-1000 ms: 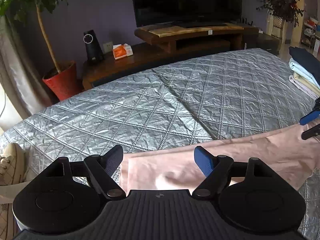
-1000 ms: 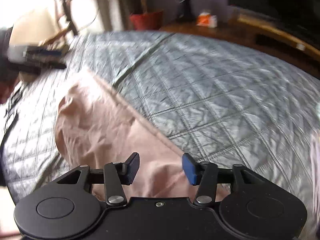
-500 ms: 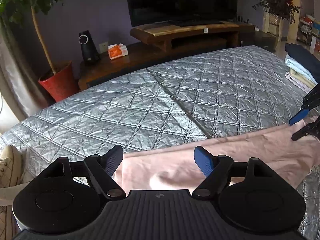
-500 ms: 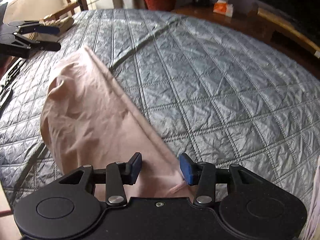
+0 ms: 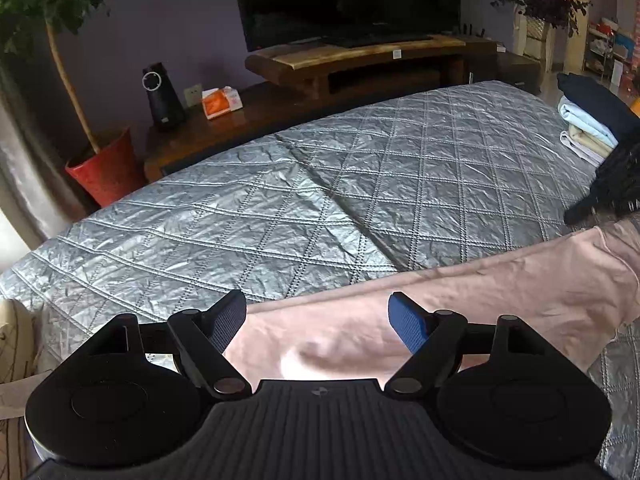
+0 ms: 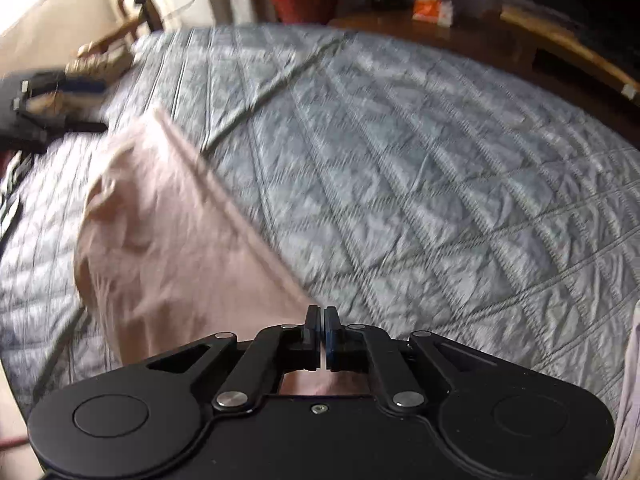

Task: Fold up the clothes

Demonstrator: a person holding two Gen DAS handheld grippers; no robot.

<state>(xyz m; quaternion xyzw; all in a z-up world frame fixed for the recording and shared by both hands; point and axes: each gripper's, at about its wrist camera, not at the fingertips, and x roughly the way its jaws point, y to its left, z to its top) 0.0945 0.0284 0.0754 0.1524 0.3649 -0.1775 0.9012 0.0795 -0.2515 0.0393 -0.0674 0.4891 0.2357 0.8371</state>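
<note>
A silver quilted bedspread (image 5: 320, 208) covers the bed, and most of its surface lies bare, giving wide open room toward the far edge, where a low wooden TV stand (image 5: 360, 60) and a red plant pot (image 5: 104, 168) stand past the bed. The pink garment (image 5: 440, 304) lies stretched along the near edge of the bed. The left wrist view alone shows a stack of folded clothes (image 5: 588, 120) at the right side of the bedspread, well apart from the garment; the right wrist view alone shows the garment's far end, where it bunches into soft creases with a straight hem running diagonally — this view is blurred. The left gripper (image 5: 318, 320) hovers over one end of the garment with its jaws spread wide, nothing pressed between them. The right gripper (image 6: 322, 332) has just been closing and its pads now meet, pinching the garment's near corner. The cloth is pale, thin and lightly wrinkled — a single long strip.
</note>
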